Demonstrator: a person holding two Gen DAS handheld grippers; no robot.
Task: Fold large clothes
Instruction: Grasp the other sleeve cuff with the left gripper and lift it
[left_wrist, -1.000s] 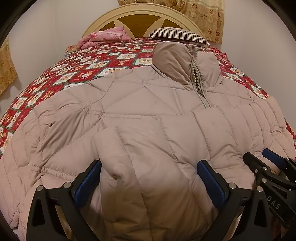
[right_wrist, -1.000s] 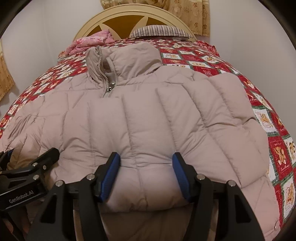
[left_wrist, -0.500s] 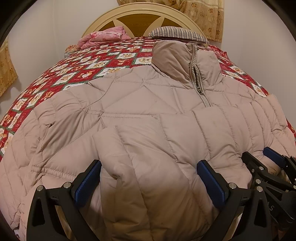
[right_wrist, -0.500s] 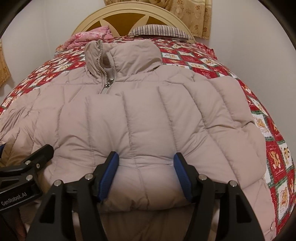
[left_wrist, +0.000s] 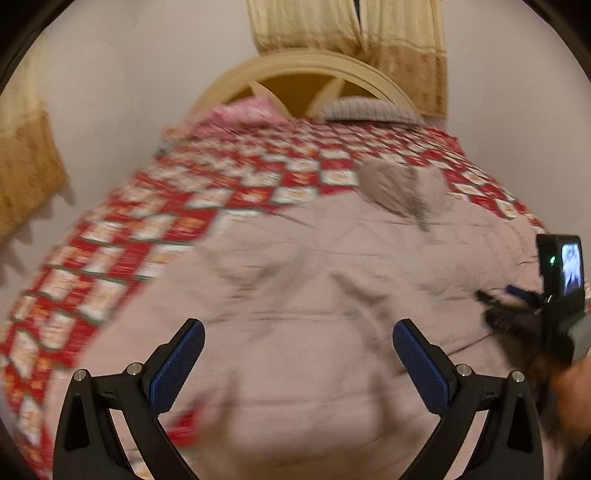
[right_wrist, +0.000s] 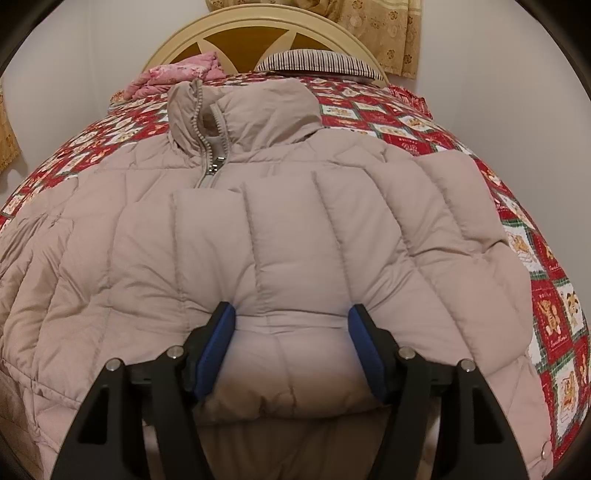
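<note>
The right gripper (right_wrist: 291, 347) sits lowest at the near edge of the puffer jacket (right_wrist: 280, 236), its blue pads (right_wrist: 216, 349) partly spread with a folded quilted sleeve bulging between them, the fabric touching both pads. The left gripper (left_wrist: 297, 365), seen in a blurred view, is spread wide above the jacket's near part with nothing pinched between its pads. The jacket lies flat across the near half of the red patterned quilt (right_wrist: 546, 295), zipped, its sleeves folded over the chest. Beyond the chest its upright collar (right_wrist: 243, 110) points toward the headboard (right_wrist: 258, 33). Past the collar, a striped pillow (right_wrist: 317, 62) and a pink bundle (right_wrist: 177, 74) rest against the headboard, with curtains (right_wrist: 384, 29) behind.
</note>
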